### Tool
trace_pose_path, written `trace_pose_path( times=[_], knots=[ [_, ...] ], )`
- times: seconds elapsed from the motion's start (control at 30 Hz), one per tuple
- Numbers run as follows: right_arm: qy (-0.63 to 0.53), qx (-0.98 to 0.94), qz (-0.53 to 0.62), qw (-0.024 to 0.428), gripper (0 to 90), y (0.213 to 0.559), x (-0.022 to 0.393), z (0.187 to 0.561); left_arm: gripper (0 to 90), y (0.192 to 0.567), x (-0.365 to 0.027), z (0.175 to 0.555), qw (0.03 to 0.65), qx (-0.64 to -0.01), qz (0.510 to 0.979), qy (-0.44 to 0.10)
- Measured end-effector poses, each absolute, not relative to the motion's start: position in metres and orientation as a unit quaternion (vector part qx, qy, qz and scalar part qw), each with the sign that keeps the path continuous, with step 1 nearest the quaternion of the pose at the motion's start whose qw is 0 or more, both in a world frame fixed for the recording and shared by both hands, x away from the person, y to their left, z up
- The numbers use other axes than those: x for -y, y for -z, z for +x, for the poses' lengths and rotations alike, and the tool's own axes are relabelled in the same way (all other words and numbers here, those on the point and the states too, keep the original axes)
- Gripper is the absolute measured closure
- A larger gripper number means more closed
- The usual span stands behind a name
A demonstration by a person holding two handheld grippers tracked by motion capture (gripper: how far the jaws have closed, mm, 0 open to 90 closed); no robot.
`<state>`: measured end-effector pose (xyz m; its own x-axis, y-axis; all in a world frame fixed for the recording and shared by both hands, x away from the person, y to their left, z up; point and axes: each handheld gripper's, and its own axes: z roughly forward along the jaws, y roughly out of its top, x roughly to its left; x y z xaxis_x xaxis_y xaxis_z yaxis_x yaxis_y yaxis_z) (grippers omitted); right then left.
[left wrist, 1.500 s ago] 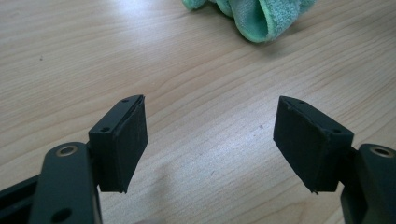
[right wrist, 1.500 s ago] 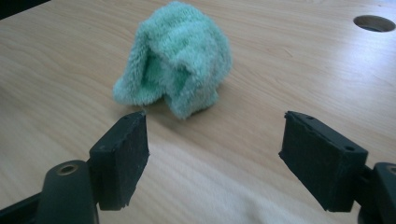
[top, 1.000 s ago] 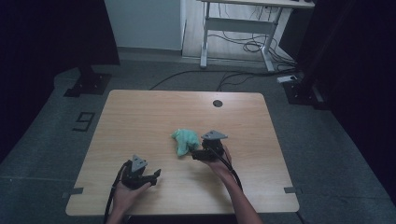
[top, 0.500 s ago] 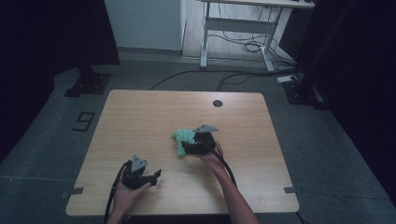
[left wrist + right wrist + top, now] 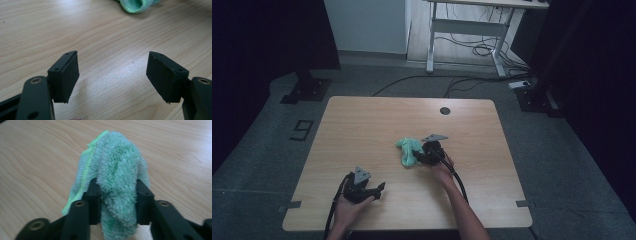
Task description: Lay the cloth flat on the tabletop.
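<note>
Starting from the left side, your left gripper [image 5: 373,189] rests near the front edge of the table [image 5: 362,125], in the same place as a second ago; its jaws are spread wide, with only bare wood between them, and they touch nothing; in the left gripper view a corner of the green cloth [image 5: 136,5] lies well ahead of them.

Moving to the middle, the cloth [image 5: 408,150] lies bunched on the table, a little right of centre; it looks like a soft fluffy towel with a lighter green hem.

On the right is what has changed; your right gripper [image 5: 418,156] has come in to the cloth's right edge, where a second ago it stood just beside the cloth with its jaws wide; the jaws have just been closing, and now a thick fold of the cloth [image 5: 117,185] is between them; the pads press on the pile from both sides, so the jaws are pinching the cloth, kept partly apart by its thickness.

I judge that the grasp is now made; the cloth is not yet lifted, so the next move can be a slow lift or drag.
</note>
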<state>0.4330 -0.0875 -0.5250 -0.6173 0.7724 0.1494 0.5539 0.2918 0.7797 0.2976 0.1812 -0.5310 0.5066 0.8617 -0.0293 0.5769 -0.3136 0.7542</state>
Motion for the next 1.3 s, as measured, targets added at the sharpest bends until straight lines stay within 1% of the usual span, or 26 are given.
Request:
trace_pose_path(
  times=[0.03, 0.17, 0.43, 0.57, 0.6, 0.77, 0.87, 0.9, 1.1, 1.3],
  knots=[
    [-0.431, -0.789, 0.419, 0.128, 69.3, 0.524, 0.093, 0.431, 26.1, 0.531, -0.182, 0.298, 0.368, -0.459, 0.785, -0.194],
    [-0.444, -0.780, 0.419, 0.137, 70.4, 0.518, 0.103, 0.425, 26.5, 0.528, -0.184, 0.297, 0.377, -0.459, 0.781, -0.194],
    [-0.477, -0.766, 0.412, 0.132, 72.0, 0.504, 0.124, 0.410, 27.0, 0.525, -0.183, 0.295, 0.380, -0.467, 0.771, -0.208],
    [-0.497, -0.761, 0.396, 0.136, 72.1, 0.493, 0.135, 0.396, 27.3, 0.525, -0.180, 0.295, 0.383, -0.465, 0.771, -0.208],
    [-0.504, -0.760, 0.387, 0.137, 72.1, 0.490, 0.139, 0.388, 27.3, 0.525, -0.180, 0.294, 0.384, -0.463, 0.771, -0.207],
    [-0.514, -0.760, 0.374, 0.134, 72.1, 0.491, 0.147, 0.367, 28.3, 0.524, -0.176, 0.294, 0.389, -0.457, 0.773, -0.207],
    [-0.518, -0.760, 0.369, 0.134, 72.1, 0.495, 0.151, 0.358, 30.6, 0.524, -0.172, 0.294, 0.384, -0.459, 0.773, -0.213],
    [-0.516, -0.764, 0.363, 0.134, 72.1, 0.499, 0.153, 0.349, 31.0, 0.524, -0.171, 0.295, 0.383, -0.458, 0.774, -0.213],
    [-0.515, -0.771, 0.350, 0.133, 72.0, 0.506, 0.155, 0.331, 31.4, 0.522, -0.166, 0.299, 0.388, -0.454, 0.775, -0.208],
    [-0.519, -0.776, 0.332, 0.135, 72.0, 0.505, 0.160, 0.316, 30.9, 0.517, -0.157, 0.308, 0.400, -0.442, 0.781, -0.184]
  ],
)
